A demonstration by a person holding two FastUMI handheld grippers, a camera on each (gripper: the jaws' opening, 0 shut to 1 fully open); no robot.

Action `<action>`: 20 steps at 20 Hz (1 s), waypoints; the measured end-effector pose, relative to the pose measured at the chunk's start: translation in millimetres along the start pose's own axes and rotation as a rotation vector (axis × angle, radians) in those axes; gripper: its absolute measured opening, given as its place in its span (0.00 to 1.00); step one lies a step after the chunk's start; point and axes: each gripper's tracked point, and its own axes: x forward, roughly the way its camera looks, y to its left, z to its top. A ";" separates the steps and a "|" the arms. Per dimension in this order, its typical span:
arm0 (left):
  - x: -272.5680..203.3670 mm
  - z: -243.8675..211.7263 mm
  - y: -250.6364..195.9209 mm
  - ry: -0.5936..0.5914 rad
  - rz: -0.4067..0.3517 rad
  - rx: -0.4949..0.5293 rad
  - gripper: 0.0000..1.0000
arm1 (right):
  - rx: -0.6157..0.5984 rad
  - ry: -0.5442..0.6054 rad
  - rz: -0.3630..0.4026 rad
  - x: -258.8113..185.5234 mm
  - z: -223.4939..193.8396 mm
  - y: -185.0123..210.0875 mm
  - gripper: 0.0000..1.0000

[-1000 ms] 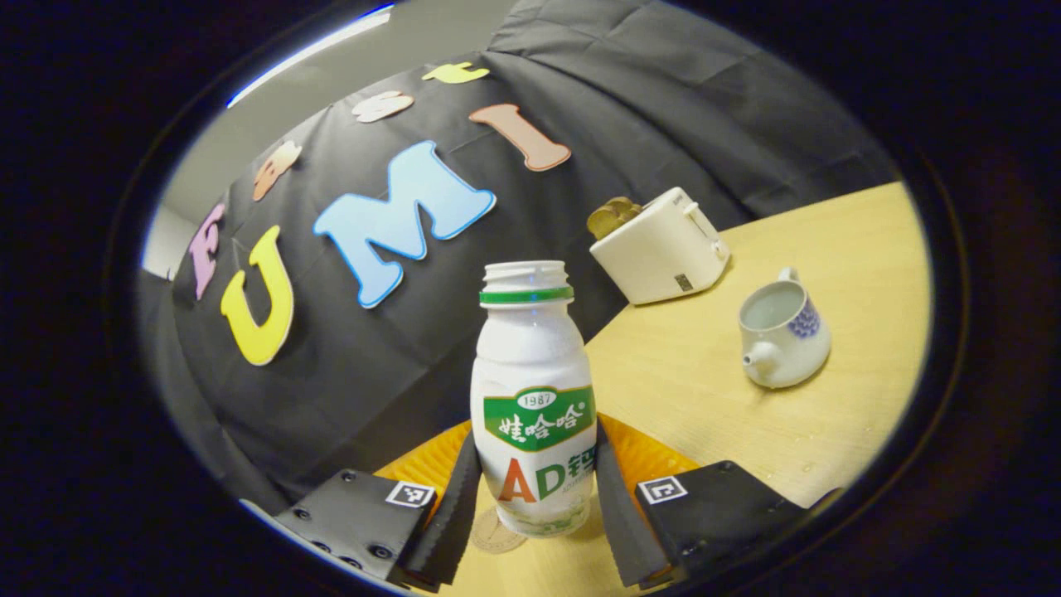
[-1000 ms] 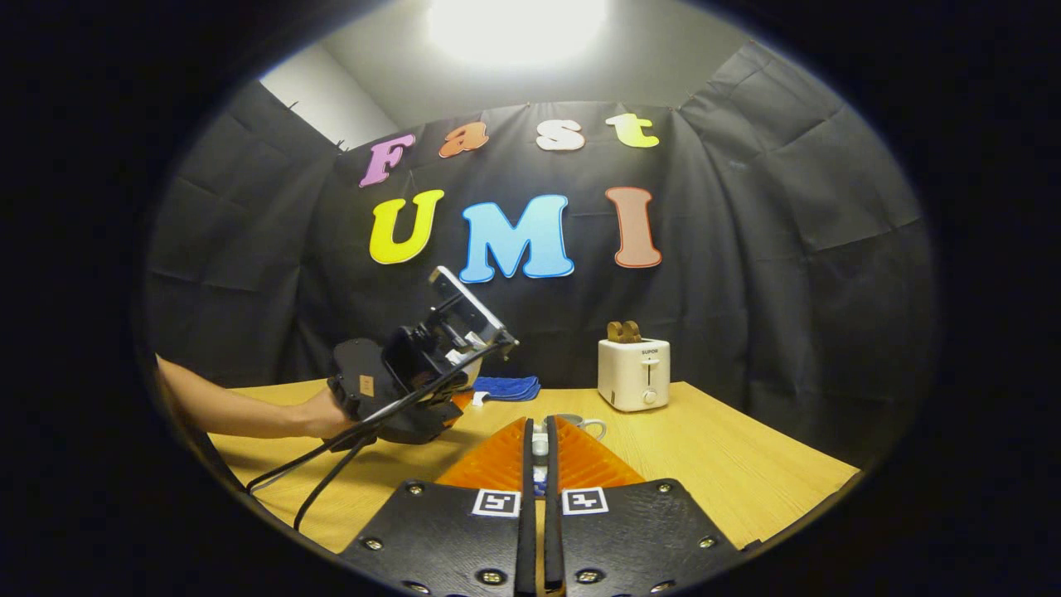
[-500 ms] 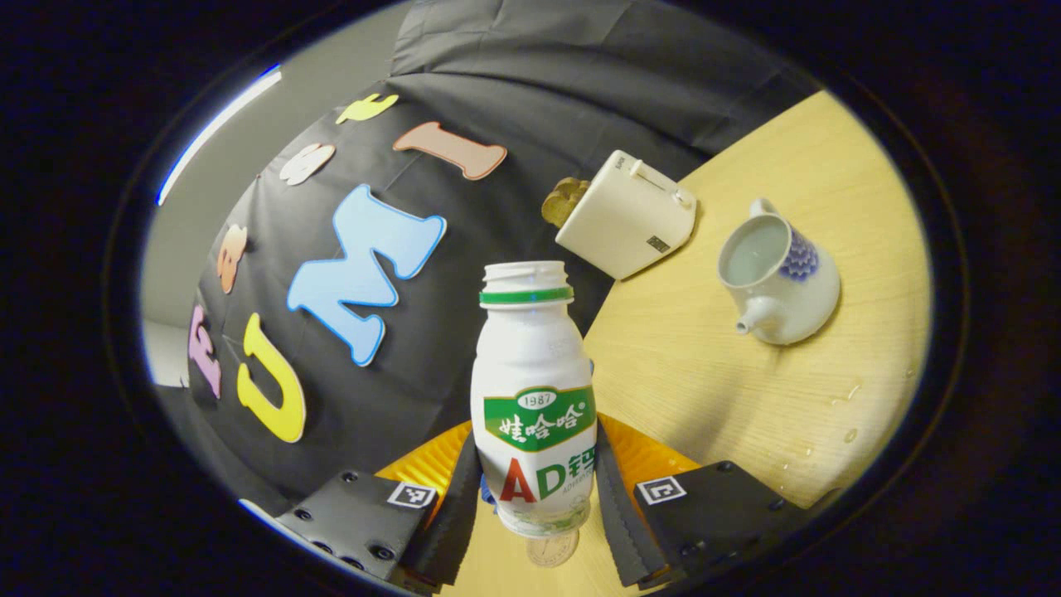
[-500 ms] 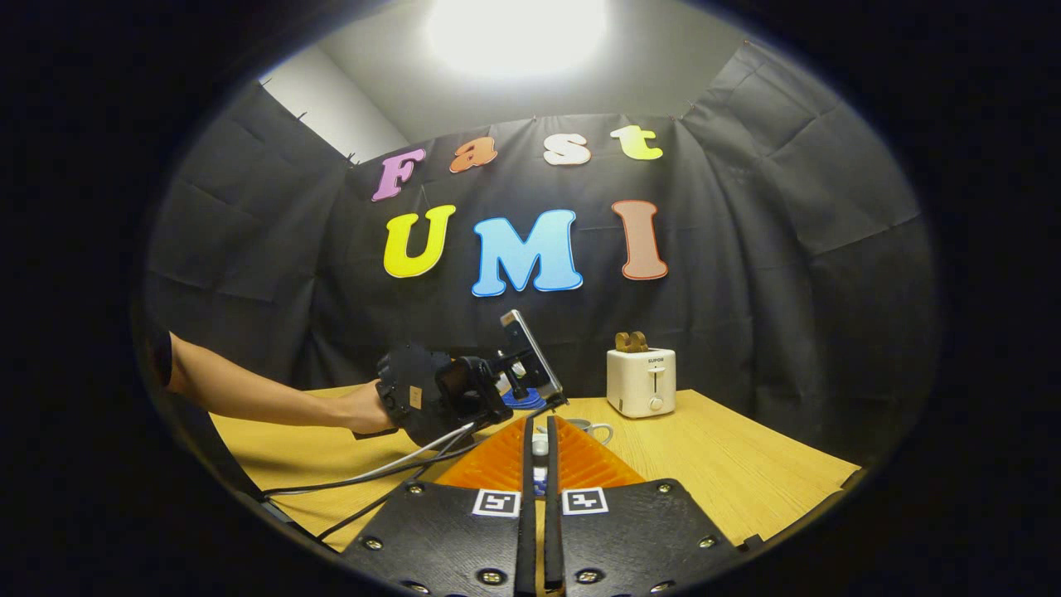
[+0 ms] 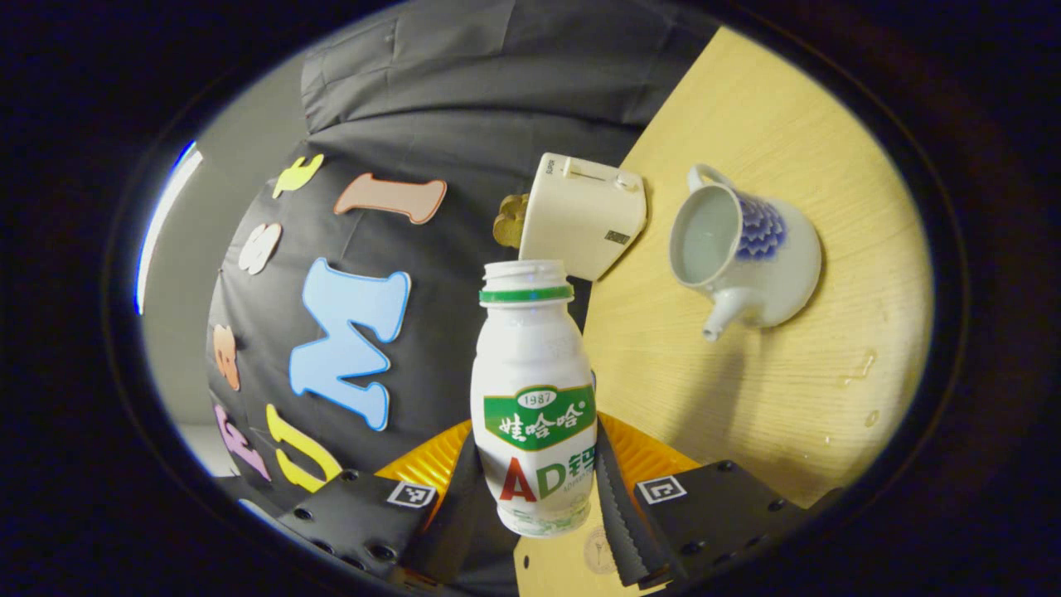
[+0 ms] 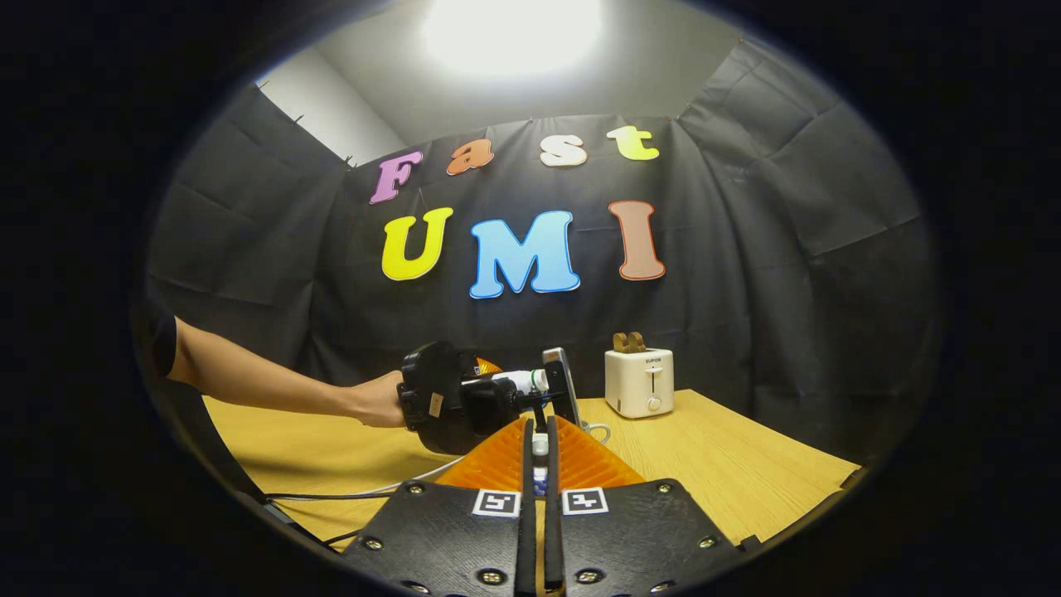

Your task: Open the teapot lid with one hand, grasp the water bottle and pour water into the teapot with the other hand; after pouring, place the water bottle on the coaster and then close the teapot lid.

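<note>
My left gripper is shut on a white uncapped bottle with a green label. The bottle is tilted over, its mouth pointing toward the open white teapot with blue pattern, which stands lidless on the wooden table. In the right gripper view, a hand holds the left gripper with the bottle lying almost level above the teapot's handle. My right gripper is shut on the small teapot lid, held up in front of the camera. A pale round coaster peeks out below the bottle.
A white toaster with bread in it stands behind the teapot by the black cloth wall. Water drops lie on the table near the teapot. A cable trails from the left gripper across the table.
The left gripper has rolled further over and come nearer the teapot, bringing the bottle from leaning to almost level. The right gripper has stayed nearly still with the lid.
</note>
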 end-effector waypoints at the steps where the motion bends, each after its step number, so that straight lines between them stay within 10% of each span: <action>1: -0.9 1.8 -0.1 -0.001 -0.004 0.027 0.78 | 0.002 0.000 0.002 -0.4 0.1 0.1 0.04; 20: -0.4 13.1 8.4 -0.002 0.004 0.318 0.74 | -0.003 0.005 0.011 -4.2 0.1 5.0 0.04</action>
